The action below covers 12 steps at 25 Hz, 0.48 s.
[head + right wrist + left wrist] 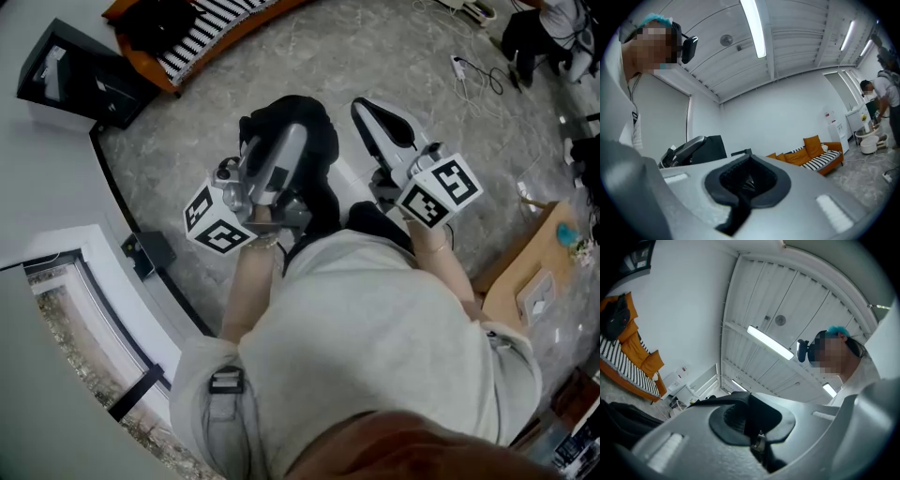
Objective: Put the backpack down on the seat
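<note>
We pinch black backpack (322,131) strap (715,400) w/ left gripper (757,437), right gripper (740,187) pressed together too, carrying it; sofa (141,58) well apart

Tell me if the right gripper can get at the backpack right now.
Probably yes. The backpack hangs at the left gripper, just beside the right gripper, and nothing shows between them. The right jaws are shut, so they would need opening first.
</note>
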{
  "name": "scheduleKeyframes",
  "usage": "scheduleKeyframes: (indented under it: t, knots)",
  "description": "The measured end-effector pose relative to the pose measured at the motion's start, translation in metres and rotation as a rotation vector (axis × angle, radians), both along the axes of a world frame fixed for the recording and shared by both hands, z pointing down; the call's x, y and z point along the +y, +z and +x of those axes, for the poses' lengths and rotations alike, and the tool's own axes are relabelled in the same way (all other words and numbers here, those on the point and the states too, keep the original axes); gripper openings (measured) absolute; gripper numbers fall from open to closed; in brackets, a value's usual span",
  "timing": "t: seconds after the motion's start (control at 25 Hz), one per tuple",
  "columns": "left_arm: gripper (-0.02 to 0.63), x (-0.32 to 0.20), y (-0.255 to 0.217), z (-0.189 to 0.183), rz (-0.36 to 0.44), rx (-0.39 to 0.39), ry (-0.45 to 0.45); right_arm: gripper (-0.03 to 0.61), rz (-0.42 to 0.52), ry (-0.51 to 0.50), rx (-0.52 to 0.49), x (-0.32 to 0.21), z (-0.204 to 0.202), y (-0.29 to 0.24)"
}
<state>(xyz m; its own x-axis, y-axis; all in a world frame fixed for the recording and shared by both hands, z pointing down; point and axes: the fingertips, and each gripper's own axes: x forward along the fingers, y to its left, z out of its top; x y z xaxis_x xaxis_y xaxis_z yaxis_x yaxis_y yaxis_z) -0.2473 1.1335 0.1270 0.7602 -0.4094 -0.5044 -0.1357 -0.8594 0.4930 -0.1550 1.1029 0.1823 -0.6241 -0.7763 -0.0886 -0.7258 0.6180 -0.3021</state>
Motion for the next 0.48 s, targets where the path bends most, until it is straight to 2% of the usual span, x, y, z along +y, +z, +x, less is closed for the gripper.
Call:
scheduleKeyframes:
  t: [0.32, 0.48]
  knots:
    - [0.011, -0.051, 0.013, 0.009, -0.019, -0.077, -0.005, 0.003, -0.004, -0.020, 0.013, -0.037, -0.014, 0.007]
    - [0.011, -0.083, 0.019, 0.023, -0.012, -0.099, -0.004, 0.003, -0.016, -0.058, -0.043, -0.071, -0.003, 0.015]
